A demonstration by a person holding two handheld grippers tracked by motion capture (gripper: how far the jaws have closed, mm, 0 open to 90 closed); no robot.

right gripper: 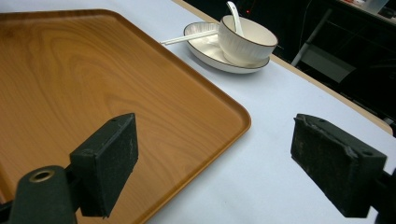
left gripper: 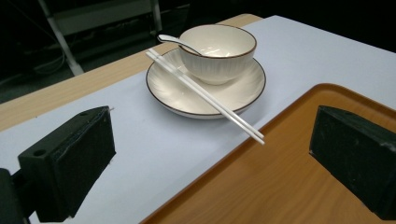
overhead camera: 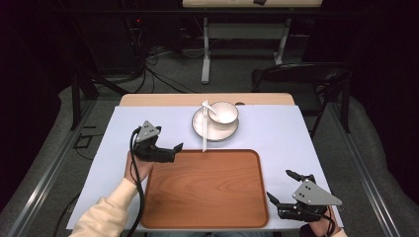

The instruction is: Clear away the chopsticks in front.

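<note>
Nearest the high camera, right gripper [overhead camera: 283, 188] hovers just off the near right corner of the wooden tray [overhead camera: 207, 197], jaws spread wide and holding nothing; left gripper [overhead camera: 174, 148] sits at the tray's far left corner, jaws likewise apart and empty, one over the tray rim and one over the pale table cover [overhead camera: 276, 128]; beyond the tray's far edge stands a white plate [overhead camera: 199, 129] with a dark rim, bearing a ribbed white bowl [overhead camera: 223, 113]; a white spoon [overhead camera: 206, 106] rests in the bowl; white chopsticks [overhead camera: 203, 140] lie across the plate's edge, tips reaching over the tray's far rim; no brand, label or legible writing found on any item.
</note>
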